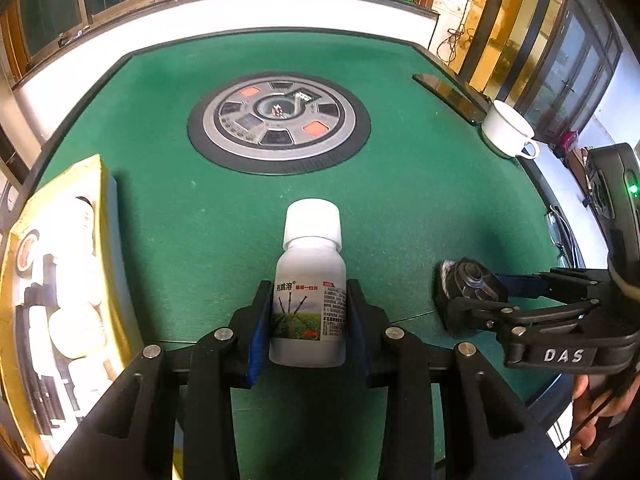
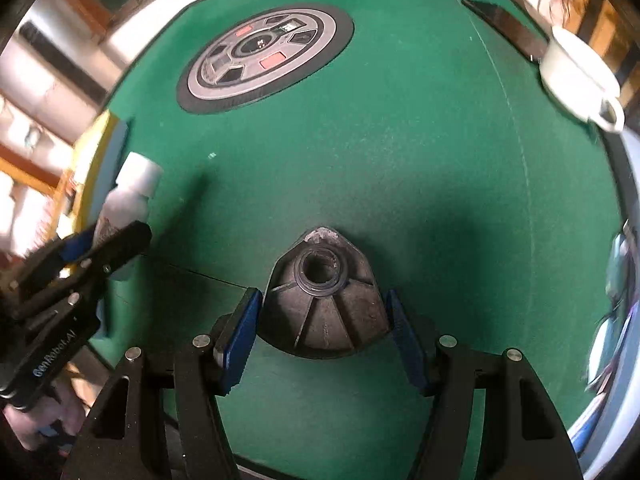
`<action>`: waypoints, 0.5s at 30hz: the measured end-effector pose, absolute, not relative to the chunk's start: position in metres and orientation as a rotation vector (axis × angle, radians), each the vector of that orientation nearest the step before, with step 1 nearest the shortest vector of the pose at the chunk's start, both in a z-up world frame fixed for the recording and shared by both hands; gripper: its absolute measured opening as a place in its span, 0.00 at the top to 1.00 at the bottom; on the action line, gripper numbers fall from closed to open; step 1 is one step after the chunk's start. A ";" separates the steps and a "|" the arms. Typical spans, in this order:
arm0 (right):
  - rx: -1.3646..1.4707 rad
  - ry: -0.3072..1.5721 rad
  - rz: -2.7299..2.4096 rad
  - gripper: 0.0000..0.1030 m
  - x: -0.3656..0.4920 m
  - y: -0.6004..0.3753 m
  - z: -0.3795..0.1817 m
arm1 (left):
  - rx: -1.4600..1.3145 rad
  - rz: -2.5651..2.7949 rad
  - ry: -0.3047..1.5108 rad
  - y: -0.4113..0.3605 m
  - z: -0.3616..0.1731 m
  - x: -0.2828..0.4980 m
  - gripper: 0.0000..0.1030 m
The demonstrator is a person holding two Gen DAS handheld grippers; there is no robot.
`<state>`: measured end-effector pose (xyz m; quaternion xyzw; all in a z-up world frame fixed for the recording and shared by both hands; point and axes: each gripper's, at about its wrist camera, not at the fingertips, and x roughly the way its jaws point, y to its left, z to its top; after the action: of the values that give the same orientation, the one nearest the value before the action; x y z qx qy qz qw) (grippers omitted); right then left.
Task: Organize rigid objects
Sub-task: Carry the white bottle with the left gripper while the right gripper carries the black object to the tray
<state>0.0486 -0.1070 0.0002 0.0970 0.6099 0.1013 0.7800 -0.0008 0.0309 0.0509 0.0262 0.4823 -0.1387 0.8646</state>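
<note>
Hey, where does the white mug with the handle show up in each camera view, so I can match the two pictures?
Left wrist view: the white mug sits at the right edge of the green table, upper right of the picture.
Right wrist view: the same mug is at the upper right, slightly blurred.
Shared landmark: the round grey control panel in the table's middle lies left of it.

The yellow box (image 1: pixel 60 280) is cut off by the picture's left edge, the things inside it glow too white to name, and the small words on the white bottle (image 1: pixel 310 288) are too tiny to read.
</note>
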 end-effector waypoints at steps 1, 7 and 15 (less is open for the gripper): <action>0.226 1.314 0.225 0.43 0.047 -0.107 0.002 | 0.052 -0.290 1.007 0.033 0.052 -0.001 0.69; 0.419 1.318 0.311 0.43 0.047 -0.108 0.010 | 0.041 -0.271 0.992 0.046 0.060 -0.004 0.69; 0.452 1.298 0.362 0.43 0.050 -0.081 0.023 | 0.013 -0.226 0.973 0.073 0.069 -0.009 0.68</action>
<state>0.0497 -0.0813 0.0227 0.2073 0.5957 0.1663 0.7579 -0.0090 0.0734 0.0694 0.0062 0.4664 -0.1083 0.8779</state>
